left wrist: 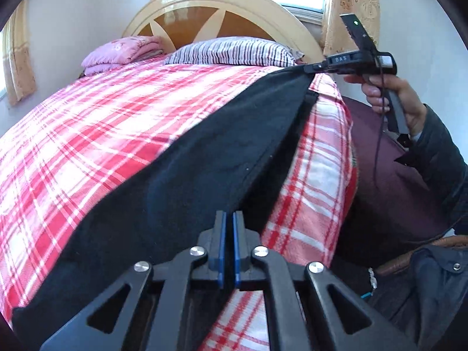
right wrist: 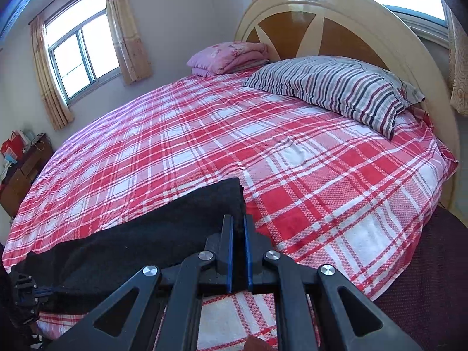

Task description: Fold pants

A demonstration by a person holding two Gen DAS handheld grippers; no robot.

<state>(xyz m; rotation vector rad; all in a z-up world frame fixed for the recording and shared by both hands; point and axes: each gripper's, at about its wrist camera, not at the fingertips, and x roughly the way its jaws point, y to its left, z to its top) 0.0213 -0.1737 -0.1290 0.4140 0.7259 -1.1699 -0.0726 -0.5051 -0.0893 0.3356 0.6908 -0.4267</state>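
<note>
Left hand-held gripper (left wrist: 229,219) closed on pants (left wrist: 204,152)

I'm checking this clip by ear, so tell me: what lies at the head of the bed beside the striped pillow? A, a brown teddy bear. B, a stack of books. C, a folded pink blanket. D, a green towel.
C: a folded pink blanket sits against the headboard, left of the striped pillow as seen in the right wrist view.

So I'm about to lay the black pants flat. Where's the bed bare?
Bare plaid sheet runs from the pants up to the striped pillow and pink blanket. The headboard end and near edge are taken.
</note>
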